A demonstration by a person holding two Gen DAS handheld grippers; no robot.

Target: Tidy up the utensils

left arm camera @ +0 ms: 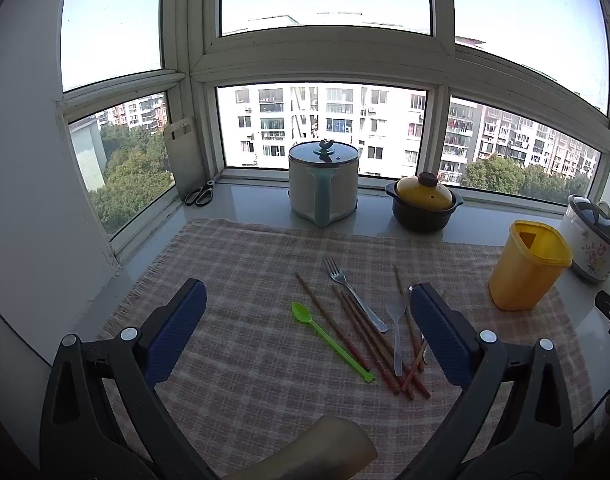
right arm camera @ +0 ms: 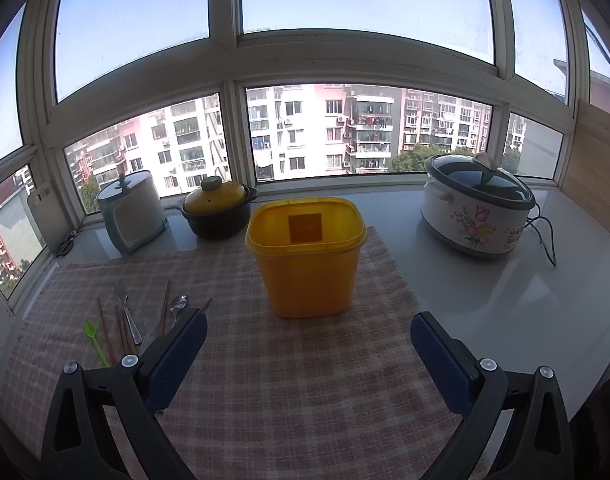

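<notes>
You face a bay of white-framed windows point(left arm camera: 325, 128) in bright daylight, apartment blocks point(right arm camera: 325, 132) and trees outside, a pale surface point(right arm camera: 485, 280) beneath.

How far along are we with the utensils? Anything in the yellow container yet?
Nothing looks done. No handles stick out of the open yellow plastic container. Both the left gripper and right gripper are open and hold nothing. Left to do: the green plastic spoon, metal fork, reddish-brown wooden chopsticks, clear plastic spoon and metal spoon all lie on the checked cloth.
</notes>
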